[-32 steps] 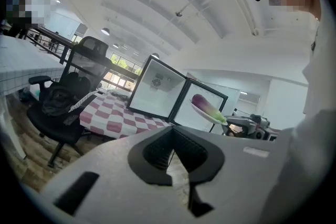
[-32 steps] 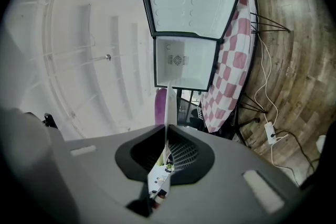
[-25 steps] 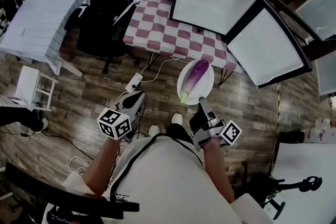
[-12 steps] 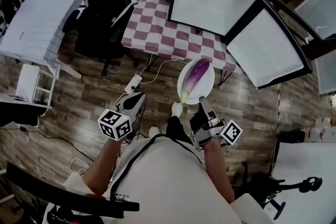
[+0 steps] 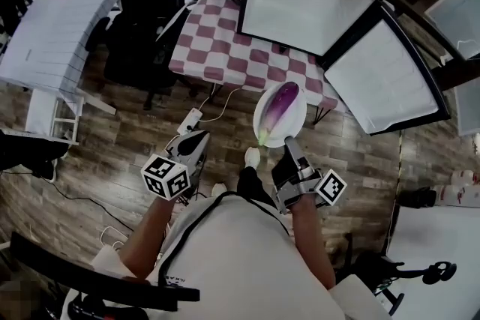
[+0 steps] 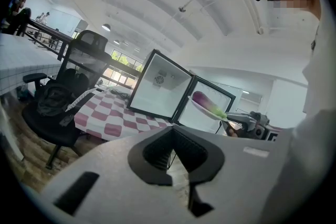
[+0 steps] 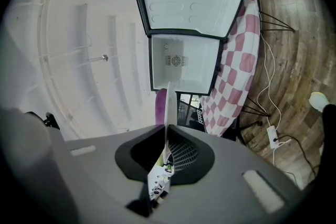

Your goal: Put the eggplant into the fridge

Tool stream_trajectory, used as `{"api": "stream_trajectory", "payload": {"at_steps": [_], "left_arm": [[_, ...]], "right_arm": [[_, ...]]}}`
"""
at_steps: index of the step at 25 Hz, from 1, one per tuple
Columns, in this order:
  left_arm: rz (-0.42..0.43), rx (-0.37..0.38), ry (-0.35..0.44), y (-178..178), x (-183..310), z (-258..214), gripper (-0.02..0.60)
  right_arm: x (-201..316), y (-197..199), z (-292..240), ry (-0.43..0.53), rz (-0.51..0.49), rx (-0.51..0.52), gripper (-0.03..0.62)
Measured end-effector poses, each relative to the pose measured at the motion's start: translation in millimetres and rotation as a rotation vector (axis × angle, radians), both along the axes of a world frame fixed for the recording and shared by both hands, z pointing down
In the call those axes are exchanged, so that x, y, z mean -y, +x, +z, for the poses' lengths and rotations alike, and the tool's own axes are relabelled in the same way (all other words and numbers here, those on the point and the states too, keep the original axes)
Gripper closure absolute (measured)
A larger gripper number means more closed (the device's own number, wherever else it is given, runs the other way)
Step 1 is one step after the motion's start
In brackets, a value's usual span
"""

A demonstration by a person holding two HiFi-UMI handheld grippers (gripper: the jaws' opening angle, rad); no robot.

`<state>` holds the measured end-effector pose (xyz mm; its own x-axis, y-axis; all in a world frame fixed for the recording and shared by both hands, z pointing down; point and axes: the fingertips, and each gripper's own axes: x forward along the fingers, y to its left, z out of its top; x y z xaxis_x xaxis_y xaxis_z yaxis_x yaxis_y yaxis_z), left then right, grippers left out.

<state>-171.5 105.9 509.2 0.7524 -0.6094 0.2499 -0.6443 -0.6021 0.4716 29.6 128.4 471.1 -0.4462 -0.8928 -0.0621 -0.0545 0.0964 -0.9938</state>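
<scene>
Pinching plate [image 5: 261, 116] rim in right gripper [image 5: 289, 148] | eggplant [image 5: 279, 107] loose on plate, short of open fridge [image 5: 300, 0] | risk: rim grip slips or tilts, eggplant rolls off | left gripper [image 5: 196, 141] closed, empty

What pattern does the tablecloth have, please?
Red-and-white checks; the tablecloth shows best in the head view.

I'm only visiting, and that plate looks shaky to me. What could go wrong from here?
The right gripper pinches only the rim of the plate, so the plate might tip or slip. The eggplant lies loose on it and could roll off. The open door of the fridge stands near the path, and the plate might bump it.
</scene>
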Motion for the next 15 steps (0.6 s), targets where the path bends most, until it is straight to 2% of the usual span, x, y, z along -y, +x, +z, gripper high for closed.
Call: {"api": "stream_trajectory", "payload": {"at_steps": [15], "left_arm": [[-0.043, 0.005, 0.003, 51.0, 79.1, -11.3, 0.577]], "right_arm": [[94.1, 39.3, -11.0, 0.011, -0.07, 0.011, 0.566]]}}
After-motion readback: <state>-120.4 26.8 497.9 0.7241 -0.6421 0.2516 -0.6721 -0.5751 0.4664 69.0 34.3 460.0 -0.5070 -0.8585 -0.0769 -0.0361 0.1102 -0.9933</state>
